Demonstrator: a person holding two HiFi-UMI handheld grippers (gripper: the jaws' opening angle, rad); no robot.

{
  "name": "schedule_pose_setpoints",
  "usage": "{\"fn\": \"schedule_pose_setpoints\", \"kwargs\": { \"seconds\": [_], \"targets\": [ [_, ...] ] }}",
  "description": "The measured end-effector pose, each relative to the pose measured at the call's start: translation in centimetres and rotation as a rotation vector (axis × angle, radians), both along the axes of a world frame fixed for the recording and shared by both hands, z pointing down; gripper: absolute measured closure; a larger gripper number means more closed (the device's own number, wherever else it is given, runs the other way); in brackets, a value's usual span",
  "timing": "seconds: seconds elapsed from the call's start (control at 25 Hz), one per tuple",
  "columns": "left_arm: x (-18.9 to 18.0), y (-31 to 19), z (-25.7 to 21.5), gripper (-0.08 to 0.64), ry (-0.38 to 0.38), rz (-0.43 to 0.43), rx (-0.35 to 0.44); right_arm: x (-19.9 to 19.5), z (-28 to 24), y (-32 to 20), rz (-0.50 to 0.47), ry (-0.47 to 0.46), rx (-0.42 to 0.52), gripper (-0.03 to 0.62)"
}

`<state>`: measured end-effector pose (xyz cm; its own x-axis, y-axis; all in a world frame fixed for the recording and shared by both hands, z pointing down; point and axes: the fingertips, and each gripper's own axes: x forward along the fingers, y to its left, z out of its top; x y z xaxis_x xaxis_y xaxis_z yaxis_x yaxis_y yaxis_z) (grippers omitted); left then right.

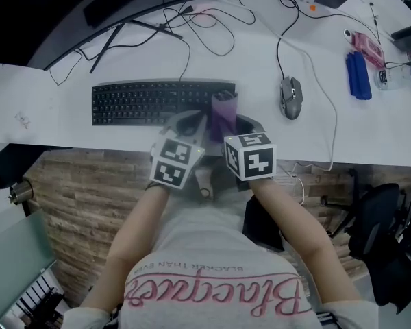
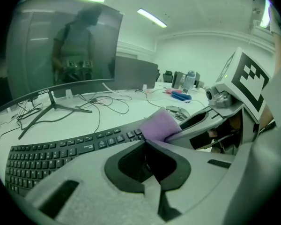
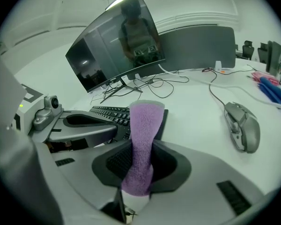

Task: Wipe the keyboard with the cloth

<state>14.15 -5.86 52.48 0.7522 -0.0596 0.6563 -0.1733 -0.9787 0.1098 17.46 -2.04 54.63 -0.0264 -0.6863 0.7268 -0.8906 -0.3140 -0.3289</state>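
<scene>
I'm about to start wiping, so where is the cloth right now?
The purple cloth is pinched in the right claw. In the head view it sits at the right end of the keyboard, left of the mouse.

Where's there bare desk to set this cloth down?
The desk is bare left of the keyboard, with a narrower strip between keyboard and mouse. Behind the keyboard, loose cables crowd it; the right end is cluttered with small items.
</scene>
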Motion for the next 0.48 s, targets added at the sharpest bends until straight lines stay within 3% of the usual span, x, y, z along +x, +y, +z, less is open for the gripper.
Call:
{"fn": "schedule_pose_setpoints", "kwargs": {
  "seconds": [0.24,0.48],
  "targets": [
    [2.4,2.0,0.1,0.555,0.002,0.027,-0.002,2.4,0.2,2.1,0.024,0.003,-0.013,0.505],
    [4.0,3.2,-0.9,0.555,0.021,0.043,0.012,5.6,0.0,4.1,0.115,0.017,-0.017,0.505]
  ]
}}
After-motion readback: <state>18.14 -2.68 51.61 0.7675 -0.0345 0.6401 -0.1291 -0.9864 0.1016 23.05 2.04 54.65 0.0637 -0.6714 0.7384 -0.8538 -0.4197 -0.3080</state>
